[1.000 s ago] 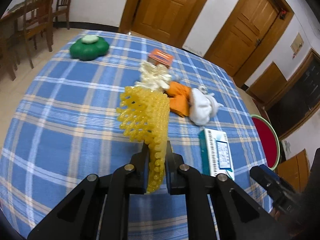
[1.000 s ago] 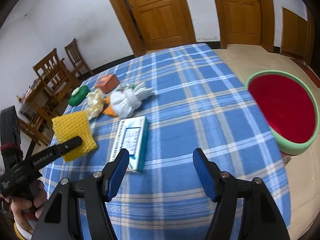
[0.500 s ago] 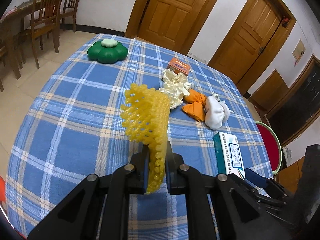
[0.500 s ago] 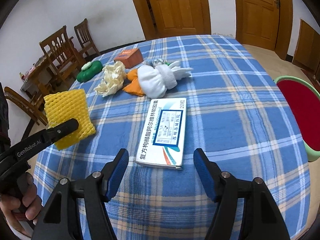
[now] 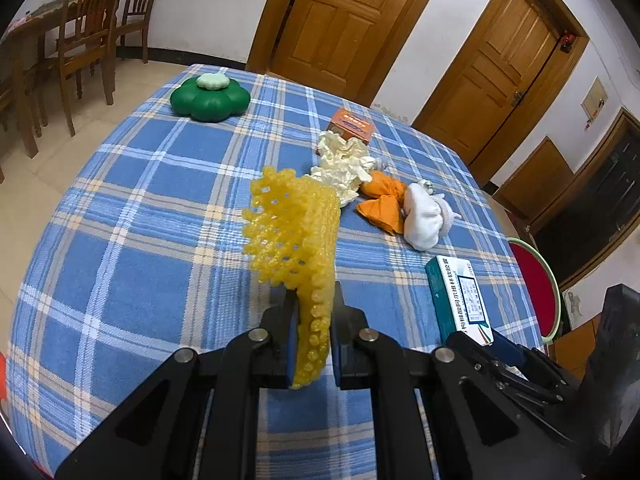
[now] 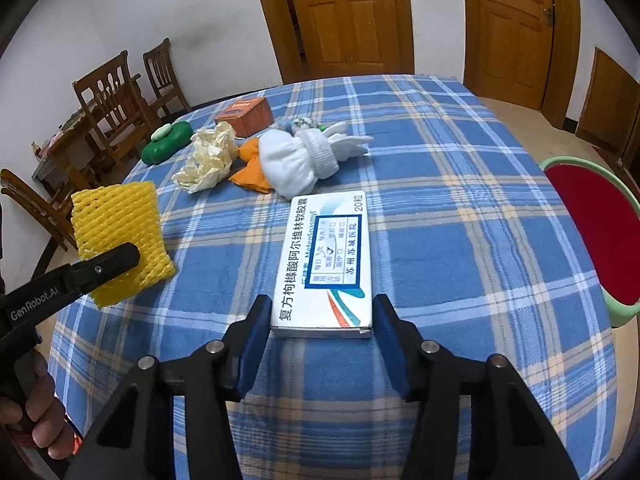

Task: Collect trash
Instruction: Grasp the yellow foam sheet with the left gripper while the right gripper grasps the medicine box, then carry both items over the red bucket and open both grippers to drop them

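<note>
**Foam net pinched on the left, medicine box between the spread right fingers**

Wooden doors and white walls stand behind a round tabletop (image 5: 120, 208) covered in a blue plaid cloth. From the left wrist view, the left tool (image 5: 313, 320) is pressed together on a yellow foam net (image 5: 298, 236), which stands up out of the fingers above the cloth. Past it lie a crumpled cream wrapper (image 5: 344, 164), an orange scrap (image 5: 380, 204) and a white sock bundle (image 5: 426, 220), close together in a cluster. An orange carton (image 5: 352, 125) sits just behind the wrapper, and a green flower-shaped container (image 5: 210, 98) rests well apart at the far left. A teal and white medicine box (image 5: 460, 296) lies near the right edge, with the other tool's dark finger tip touching or just over its near end. Beyond the edge shows a red basin with a green rim (image 5: 536, 280). Wooden chairs (image 5: 92, 40) stand at the far left.

From the right wrist view, the right tool (image 6: 320, 334) is spread wide, its blue-padded fingers (image 6: 256, 328) flanking the near end of the medicine box (image 6: 326, 260), which lies flat on the cloth; whether the pads touch its sides I cannot tell. To the left, the left tool (image 6: 120, 258) grips the foam net (image 6: 120, 232), lifted clear of the tabletop, and a hand (image 6: 36, 412) holds its handle. The sock bundle (image 6: 304, 164), orange scrap (image 6: 250, 168), wrapper (image 6: 210, 156), carton (image 6: 244, 116) and green container (image 6: 166, 140) lie farther back. The basin (image 6: 592, 240) sits off the right edge.
</note>
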`<act>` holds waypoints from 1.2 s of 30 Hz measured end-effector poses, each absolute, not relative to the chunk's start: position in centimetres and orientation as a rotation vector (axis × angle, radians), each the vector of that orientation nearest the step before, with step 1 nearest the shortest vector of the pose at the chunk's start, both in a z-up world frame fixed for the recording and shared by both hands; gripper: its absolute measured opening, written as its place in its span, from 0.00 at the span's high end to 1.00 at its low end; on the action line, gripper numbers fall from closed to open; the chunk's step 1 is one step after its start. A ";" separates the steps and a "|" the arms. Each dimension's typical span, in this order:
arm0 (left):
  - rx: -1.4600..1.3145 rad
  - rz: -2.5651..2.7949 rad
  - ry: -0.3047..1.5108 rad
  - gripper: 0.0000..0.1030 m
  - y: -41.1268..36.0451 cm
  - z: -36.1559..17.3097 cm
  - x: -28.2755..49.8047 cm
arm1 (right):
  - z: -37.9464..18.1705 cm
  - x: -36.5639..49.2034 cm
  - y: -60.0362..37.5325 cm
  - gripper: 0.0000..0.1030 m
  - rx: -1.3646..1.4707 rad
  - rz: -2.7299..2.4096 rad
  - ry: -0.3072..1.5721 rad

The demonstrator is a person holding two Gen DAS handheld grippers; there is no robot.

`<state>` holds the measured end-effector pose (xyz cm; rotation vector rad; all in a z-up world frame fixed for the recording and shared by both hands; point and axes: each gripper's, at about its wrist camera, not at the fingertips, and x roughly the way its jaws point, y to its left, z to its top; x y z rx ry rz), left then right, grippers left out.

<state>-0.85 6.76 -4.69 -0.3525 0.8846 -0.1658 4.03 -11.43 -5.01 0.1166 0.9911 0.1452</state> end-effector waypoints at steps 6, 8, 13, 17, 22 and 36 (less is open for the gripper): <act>-0.344 -0.188 0.875 0.88 5.9 -3.8 -0.8 | -3.8 3.4 -12.7 0.47 0.145 0.138 0.950; -0.342 -0.197 0.874 0.88 5.6 -3.5 -0.8 | -3.4 3.2 -13.0 0.47 0.145 0.135 0.935; -0.338 -0.228 0.873 0.88 4.8 -2.9 -0.6 | -2.7 3.0 -14.3 0.47 0.161 0.124 0.913; -0.335 -0.263 0.864 0.88 3.7 -1.8 0.0 | -1.5 3.1 -16.1 0.47 0.187 0.094 0.875; -0.308 -0.313 0.851 0.88 1.4 -0.6 0.9 | 0.3 2.9 -19.2 0.47 0.207 0.032 0.820; -0.182 -0.489 0.864 0.88 -8.2 1.4 3.2 | 1.3 1.9 -28.7 0.47 0.310 -0.157 0.766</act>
